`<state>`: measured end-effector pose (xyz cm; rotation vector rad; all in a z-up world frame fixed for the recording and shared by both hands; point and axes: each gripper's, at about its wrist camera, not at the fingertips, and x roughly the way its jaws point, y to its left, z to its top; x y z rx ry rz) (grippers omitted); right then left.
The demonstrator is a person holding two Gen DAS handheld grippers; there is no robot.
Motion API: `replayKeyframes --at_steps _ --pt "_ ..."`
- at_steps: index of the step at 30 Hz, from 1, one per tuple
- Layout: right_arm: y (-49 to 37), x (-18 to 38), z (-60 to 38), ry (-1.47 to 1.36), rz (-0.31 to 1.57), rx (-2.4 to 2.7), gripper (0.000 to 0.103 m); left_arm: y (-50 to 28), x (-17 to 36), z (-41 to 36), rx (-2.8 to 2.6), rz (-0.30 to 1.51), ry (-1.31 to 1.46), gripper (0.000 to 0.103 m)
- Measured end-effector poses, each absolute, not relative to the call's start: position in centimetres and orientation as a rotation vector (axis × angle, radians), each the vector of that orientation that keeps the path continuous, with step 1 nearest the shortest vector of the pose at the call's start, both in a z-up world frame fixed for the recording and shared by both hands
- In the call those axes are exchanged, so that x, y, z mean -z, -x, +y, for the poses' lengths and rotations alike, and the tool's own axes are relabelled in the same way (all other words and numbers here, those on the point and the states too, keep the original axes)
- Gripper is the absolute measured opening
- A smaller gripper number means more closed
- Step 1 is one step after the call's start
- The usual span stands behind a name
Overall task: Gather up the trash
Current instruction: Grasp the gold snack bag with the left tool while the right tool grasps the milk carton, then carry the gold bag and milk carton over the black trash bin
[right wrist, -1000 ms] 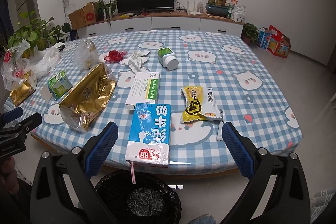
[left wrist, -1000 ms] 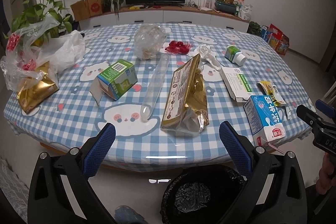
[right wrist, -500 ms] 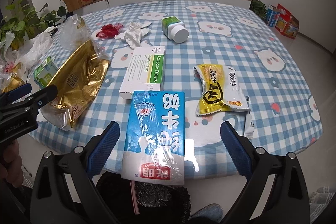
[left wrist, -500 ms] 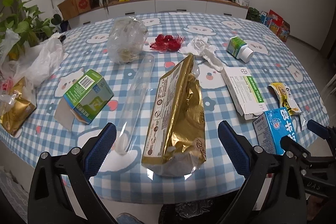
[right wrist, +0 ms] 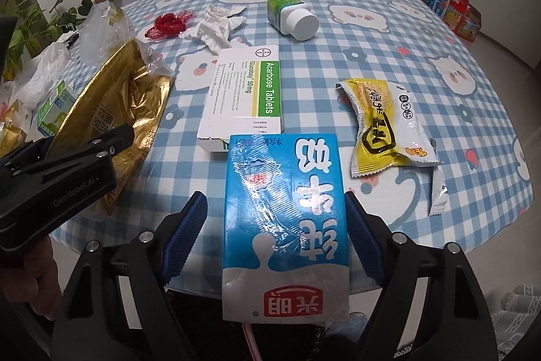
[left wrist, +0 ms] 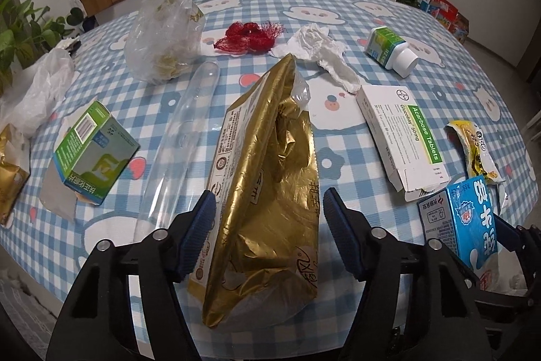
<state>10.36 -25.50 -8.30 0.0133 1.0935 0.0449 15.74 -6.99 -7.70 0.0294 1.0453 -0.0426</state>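
While both sets of jaws are closing, left gripper (left wrist: 268,235) straddles the gold foil bag (left wrist: 267,192) near table (left wrist: 355,137) front edge, pads not yet touching; right gripper (right wrist: 275,235) straddles blue milk carton (right wrist: 285,222) overhanging that edge, w/ right pad about touching, left pad apart.

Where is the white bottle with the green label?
The bottle lies on its side far back on the table, right of the crumpled tissue and behind the white tablet box in the right wrist view.
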Motion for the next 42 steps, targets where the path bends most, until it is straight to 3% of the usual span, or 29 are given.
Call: replayKeyframes --at_steps 5,8,10,17,42 --pt "-10.4 8.8 -25.6 -0.02 1.119 -0.037 0.062 -15.8 8.3 -7.2 0.04 1.067 -0.036 0.035" --pt "-10.6 9.0 -25.8 -0.034 1.113 -0.037 0.061 -15.7 8.5 -7.3 0.025 1.067 -0.049 0.019" --pt "-10.6 9.1 -25.9 -0.035 1.113 -0.037 0.061 -15.6 8.5 -7.3 0.021 1.062 -0.054 0.014" --pt "-10.4 8.7 -26.1 -0.025 1.101 -0.023 0.061 -15.0 8.3 -7.0 0.03 1.051 -0.046 0.009" --pt "-6.4 4.7 -27.1 -0.033 0.975 -0.027 0.061 -7.6 4.6 -4.9 0.026 0.962 -0.001 0.007"
